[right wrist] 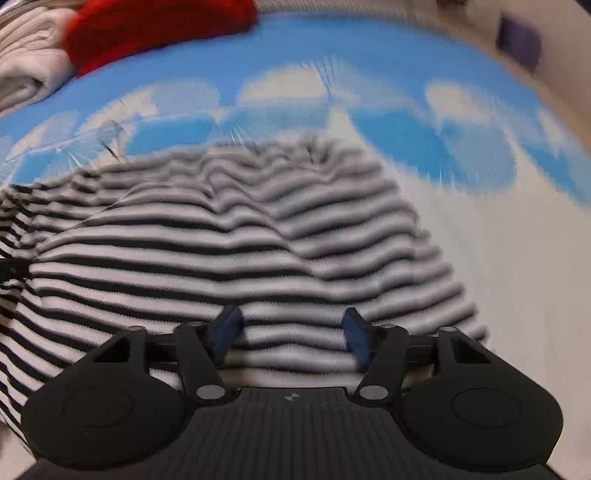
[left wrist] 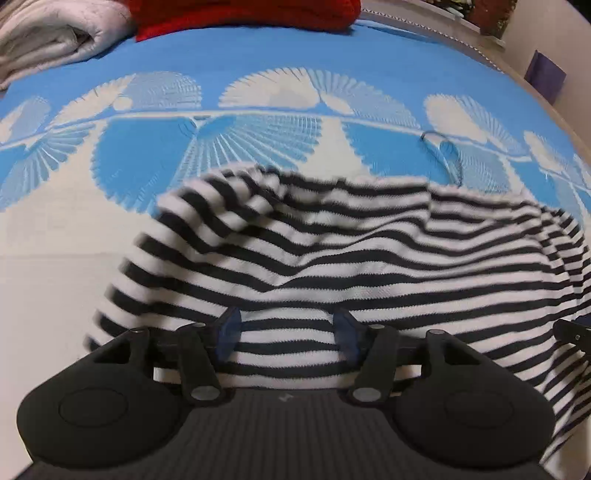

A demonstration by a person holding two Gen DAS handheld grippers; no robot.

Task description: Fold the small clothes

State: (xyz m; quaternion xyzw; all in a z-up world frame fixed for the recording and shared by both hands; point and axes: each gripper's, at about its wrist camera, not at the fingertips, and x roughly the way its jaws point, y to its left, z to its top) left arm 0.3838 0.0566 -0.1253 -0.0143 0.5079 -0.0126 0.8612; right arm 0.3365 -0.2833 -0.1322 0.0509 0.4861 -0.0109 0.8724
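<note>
Left gripper (left wrist: 287,334): jaws wide apart, blue pads (left wrist: 229,328) either side of a band of striped fabric; whether they pinch anything you cannot tell, as the near hem runs under the gripper body

Right gripper (right wrist: 291,336): jaws equally wide, shirt between the pads, no visible grip

Shirt (left wrist: 369,266): black-and-white striped, rumpled, lying on the sheet (left wrist: 258,48) directly ahead of both grippers, far edge bunched into ridges

Step in hand, as you should judge it: taking the near hem for a fold. Close each gripper on a single layer edge, both at the same stripe line so the fold runs square; lift only enough to clear the ridges, then carry the hem over evenly

Left view only: sharp detail; wire loop (left wrist: 441,147) lying on the sheet beyond the shirt; shirt's left margin, blurred; tip of the other gripper at far right

Right view only: shirt's right margin against plain white sheet; heavily motion-blurred, so take no fine detail from it

Both views: red cloth (left wrist: 243,16) and pale folded bedding (left wrist: 48,33) at the far edge, well apart from the shirt
</note>
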